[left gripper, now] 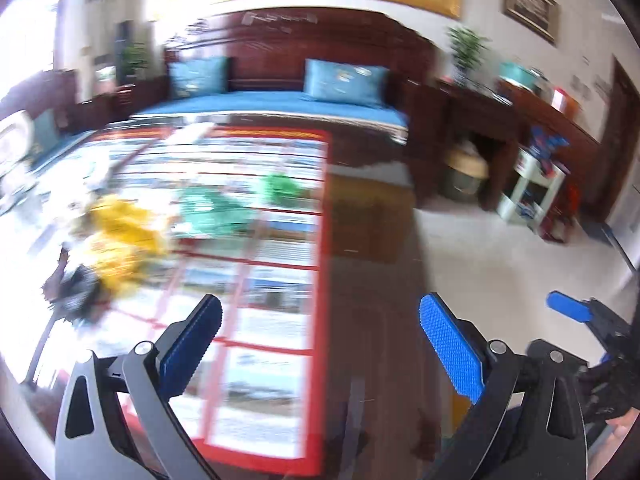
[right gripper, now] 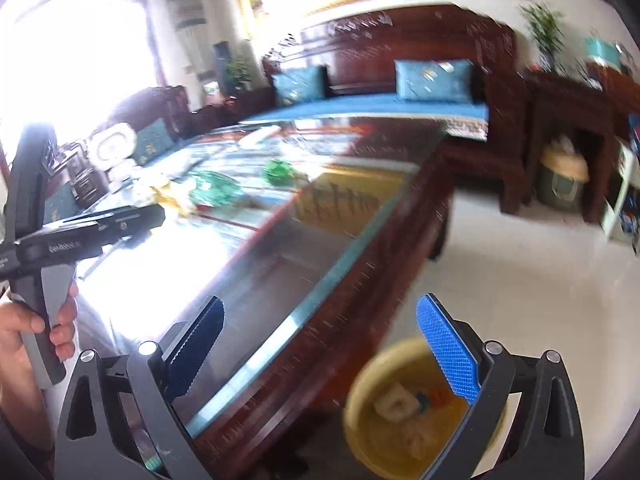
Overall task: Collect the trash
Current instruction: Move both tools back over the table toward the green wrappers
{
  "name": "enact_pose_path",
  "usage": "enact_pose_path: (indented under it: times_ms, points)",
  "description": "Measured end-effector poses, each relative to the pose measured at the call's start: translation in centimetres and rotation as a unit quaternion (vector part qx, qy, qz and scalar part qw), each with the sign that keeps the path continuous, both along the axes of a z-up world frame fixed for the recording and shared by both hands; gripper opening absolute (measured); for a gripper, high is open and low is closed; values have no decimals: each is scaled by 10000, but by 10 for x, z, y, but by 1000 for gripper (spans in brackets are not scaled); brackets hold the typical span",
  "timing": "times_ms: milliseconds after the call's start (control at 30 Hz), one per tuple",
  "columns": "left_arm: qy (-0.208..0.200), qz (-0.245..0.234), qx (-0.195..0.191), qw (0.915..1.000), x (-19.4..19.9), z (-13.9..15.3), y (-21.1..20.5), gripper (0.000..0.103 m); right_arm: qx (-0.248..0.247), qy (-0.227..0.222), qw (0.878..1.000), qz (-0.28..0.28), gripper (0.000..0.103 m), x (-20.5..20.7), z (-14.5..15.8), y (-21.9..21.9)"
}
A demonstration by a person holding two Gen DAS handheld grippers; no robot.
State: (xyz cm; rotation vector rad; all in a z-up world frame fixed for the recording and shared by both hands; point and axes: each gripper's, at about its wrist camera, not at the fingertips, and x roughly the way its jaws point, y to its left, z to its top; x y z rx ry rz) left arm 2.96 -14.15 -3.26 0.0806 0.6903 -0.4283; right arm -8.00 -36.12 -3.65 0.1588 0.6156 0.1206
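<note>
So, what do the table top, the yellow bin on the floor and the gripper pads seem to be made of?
Table top: probably glass over dark red-brown wood; it mirrors the window, and its edge looks greenish.
Yellow bin: likely plastic, with a smooth, even colour; blur leaves it open.
Gripper pads: blue, with a fine grid texture, maybe rubber or textured plastic.

No text can be read; faint lettering on the left claw (right gripper: pixel 132 216) is too blurred.
</note>
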Motion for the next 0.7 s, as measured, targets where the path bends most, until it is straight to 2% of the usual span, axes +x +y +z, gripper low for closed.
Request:
enact_pose_path:
  times_ms: [133,200,300,500,700]
  points:
    - [-109,709,-53,9974,10,3,53,99,-157,-307,9991,256,94,25,17,44]
    - [-123,949,-140,9953,18,3,75,99,-156,-431,9983,354,94,36,24,61]
    - [-248,1251,-27,9918,25,5,98,99,-128,-528,9973,491,94,51,31,84]
    - [-260,1418,-39,9895,43,5,133,99,-87,-516,9967,627,94,83,32,111]
    - [-215,1468,-65,9889,65,-2,143,99,-34,-405,9965,737,94,116,27,122]
